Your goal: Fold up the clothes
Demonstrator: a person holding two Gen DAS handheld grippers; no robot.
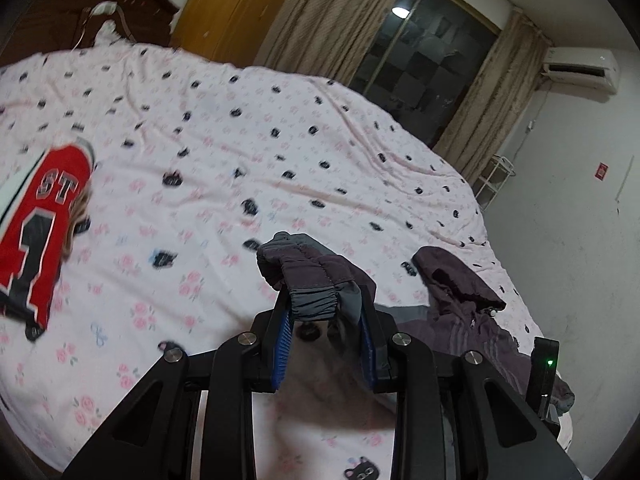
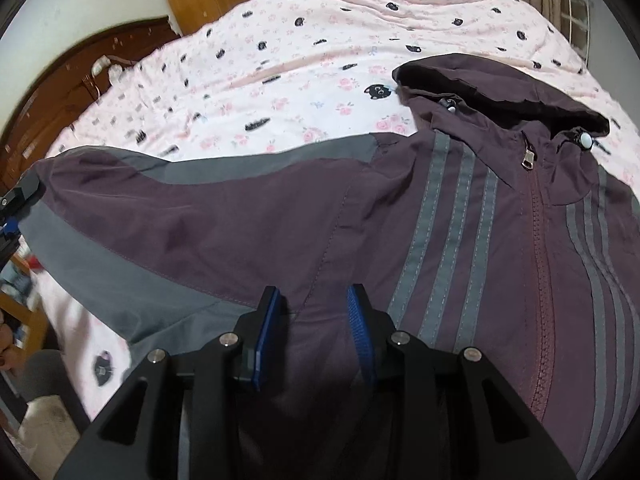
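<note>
The purple jacket lies face up on the bed, zipped, hood toward the far edge, grey stripes running down either side of the zip. Its one sleeve stretches out sideways across the pink sheet, and the elastic cuff at the end of that sleeve is raised off the bed in the left gripper, whose jaws stand narrowed on the bunched fabric. Holding the cuff up like this probably serves to swing the sleeve back over the chest for the first fold. The right gripper hovers low over the jacket near the armpit seam, jaws apart with nothing between them; whether the tips touch the cloth I cannot tell. It seems placed to pin the body while the sleeve is drawn across. Well apart on the same bed, a red jersey lies flat, likely waiting its turn or already dealt with
</note>
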